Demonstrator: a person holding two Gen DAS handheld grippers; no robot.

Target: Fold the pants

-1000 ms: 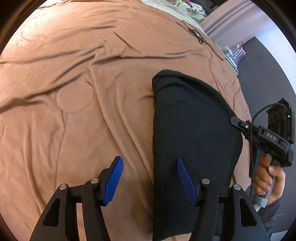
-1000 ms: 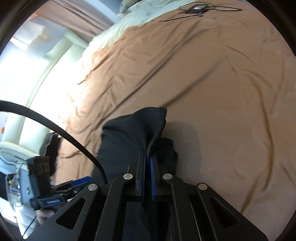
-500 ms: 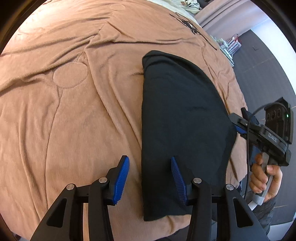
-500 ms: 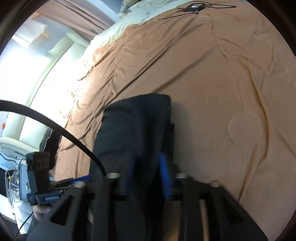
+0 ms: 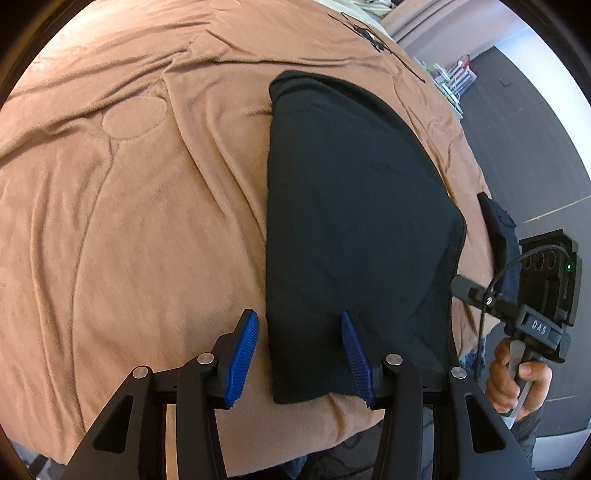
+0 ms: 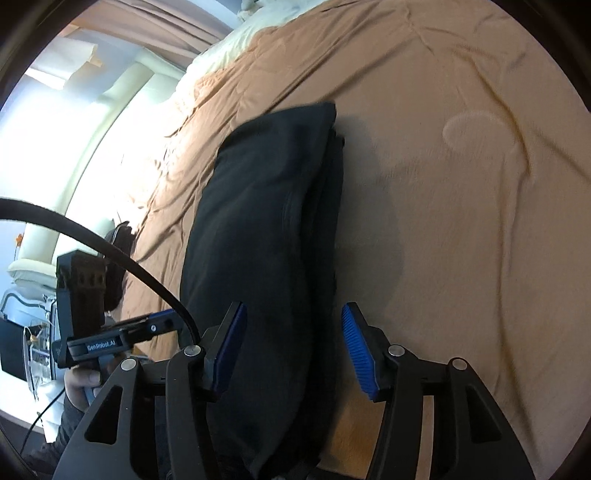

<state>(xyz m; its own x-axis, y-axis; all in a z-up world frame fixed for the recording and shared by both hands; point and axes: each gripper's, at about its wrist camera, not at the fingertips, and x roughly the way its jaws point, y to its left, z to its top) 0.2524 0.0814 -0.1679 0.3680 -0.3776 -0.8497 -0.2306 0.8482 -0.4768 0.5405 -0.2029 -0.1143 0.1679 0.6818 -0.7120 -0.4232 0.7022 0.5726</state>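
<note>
Black pants (image 5: 351, 206) lie folded into a long narrow stack on the brown bedspread (image 5: 129, 221), reaching the near edge of the bed. My left gripper (image 5: 300, 350) hovers open over the stack's near left corner, one blue pad over the bedspread and the other over the cloth. The right gripper (image 6: 293, 345) straddles the pants (image 6: 266, 229) near their right edge; its jaws are opening and the pads stand clear of the cloth. Each view shows the other gripper at its side, held by a hand (image 5: 517, 373).
A black cable (image 5: 369, 33) lies at the far side of the bed. A dark cloth item (image 5: 498, 229) sits at the bed's right edge. Cream bedding (image 6: 221, 48) and a pale padded seat (image 6: 110, 122) lie beyond. Dark floor (image 5: 535, 129) runs along the right.
The right gripper, shut on the pants' fold a second ago, has opened and let the cloth drop flat. Both grippers have drawn back toward the near edge; the left jaws narrowed slightly.
</note>
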